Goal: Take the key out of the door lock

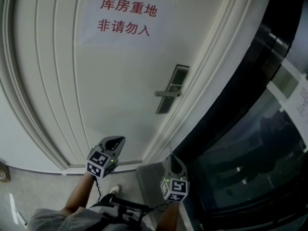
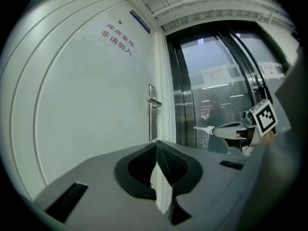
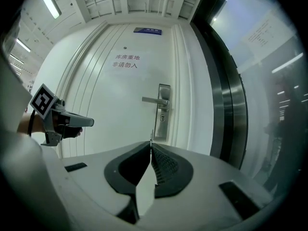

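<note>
Head view: one white door carries one sign and one handle. Two tongs, the left tongs and the right tongs, hang low, well apart from the handle.

Left gripper view: the left tongs are pressed together, empty.

Right gripper view: the right tongs are pressed together, empty. One lock sits under the handle; the key is too small to make out.

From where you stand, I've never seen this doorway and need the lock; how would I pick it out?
Find the white door with the red-lettered notice. Near its right edge, beside the dark glass panels, sits a tall metal lock plate carrying a horizontal lever handle. It is the door's only part with a handle.
</note>
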Tool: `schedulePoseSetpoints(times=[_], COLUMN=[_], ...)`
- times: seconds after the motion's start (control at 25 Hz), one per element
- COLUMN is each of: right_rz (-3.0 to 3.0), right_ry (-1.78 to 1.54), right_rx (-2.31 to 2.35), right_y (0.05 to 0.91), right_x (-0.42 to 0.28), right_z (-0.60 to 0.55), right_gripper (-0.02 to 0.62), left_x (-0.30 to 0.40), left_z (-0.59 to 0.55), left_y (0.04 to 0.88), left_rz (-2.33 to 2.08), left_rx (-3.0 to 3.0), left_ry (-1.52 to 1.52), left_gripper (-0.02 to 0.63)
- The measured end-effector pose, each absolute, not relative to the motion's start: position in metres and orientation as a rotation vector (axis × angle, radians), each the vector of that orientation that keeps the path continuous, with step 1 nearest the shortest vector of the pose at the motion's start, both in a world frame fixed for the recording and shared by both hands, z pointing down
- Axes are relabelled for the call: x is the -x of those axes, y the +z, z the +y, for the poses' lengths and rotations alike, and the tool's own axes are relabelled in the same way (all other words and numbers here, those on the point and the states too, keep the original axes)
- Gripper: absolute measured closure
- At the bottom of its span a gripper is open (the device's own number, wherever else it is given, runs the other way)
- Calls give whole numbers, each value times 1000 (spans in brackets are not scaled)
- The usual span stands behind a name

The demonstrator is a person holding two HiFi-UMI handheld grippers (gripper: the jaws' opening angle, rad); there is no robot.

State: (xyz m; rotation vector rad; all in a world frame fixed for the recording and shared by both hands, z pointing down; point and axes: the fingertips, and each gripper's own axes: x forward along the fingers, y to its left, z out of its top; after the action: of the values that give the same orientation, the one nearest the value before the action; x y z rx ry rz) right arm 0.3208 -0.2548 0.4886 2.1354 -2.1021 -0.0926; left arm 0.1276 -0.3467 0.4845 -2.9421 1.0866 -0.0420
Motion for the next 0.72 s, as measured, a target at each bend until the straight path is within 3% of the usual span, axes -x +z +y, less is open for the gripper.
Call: schedulePoseSetpoints(times=[0.72], right_rz=[-2128], right_ry=[-105], right_rx=[-2100], right_y=[486], right_x=[-301], right_z=[-256], right_gripper=[577], left_x=[-115], left_z=[-348], left_y=[484], left_rz=[1088], left_rx=[2944], left_ry=[-35], left_gripper=[601])
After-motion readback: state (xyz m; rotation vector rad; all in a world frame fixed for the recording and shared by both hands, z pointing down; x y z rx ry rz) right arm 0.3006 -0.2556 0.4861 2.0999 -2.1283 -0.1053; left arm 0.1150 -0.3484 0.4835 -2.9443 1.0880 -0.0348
